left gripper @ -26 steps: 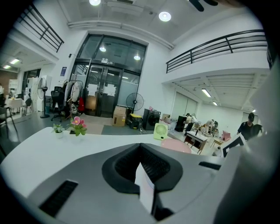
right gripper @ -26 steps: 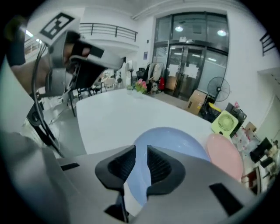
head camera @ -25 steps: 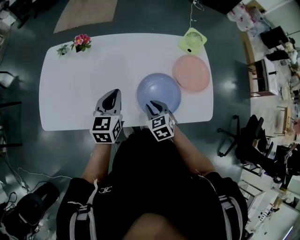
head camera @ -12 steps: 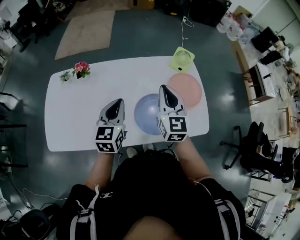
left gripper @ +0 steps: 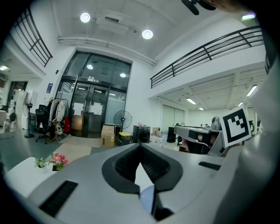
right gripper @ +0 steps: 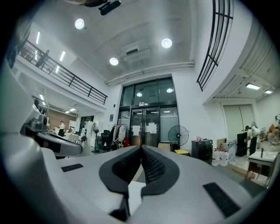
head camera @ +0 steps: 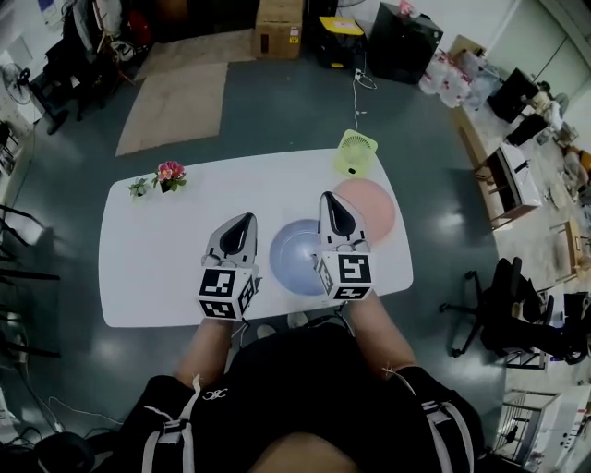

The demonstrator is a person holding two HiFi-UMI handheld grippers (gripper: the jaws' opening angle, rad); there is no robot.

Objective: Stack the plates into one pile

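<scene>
A blue plate (head camera: 294, 257) lies on the white table (head camera: 157, 268) near its front edge. A pink plate (head camera: 374, 211) lies beside it to the back right, and the two sit side by side, not stacked. My right gripper (head camera: 328, 197) hovers high above the gap between the two plates, held level and shut with nothing in it. The left gripper (head camera: 246, 219) hangs over the table left of the blue plate, also shut and empty. In the left gripper view (left gripper: 140, 145) and the right gripper view (right gripper: 141, 147) the jaws meet, and the room lies beyond them.
A small green fan (head camera: 355, 152) stands at the table's back edge behind the pink plate. A little pot of flowers (head camera: 166, 174) sits at the back left corner. A rug (head camera: 175, 106), a cardboard box (head camera: 280, 28) and office chairs (head camera: 503, 296) surround the table.
Both grippers have risen from the table's front edge. The right one left the blue plate's near rim, tipped up to level and closed its jaws. The plates have not moved.
</scene>
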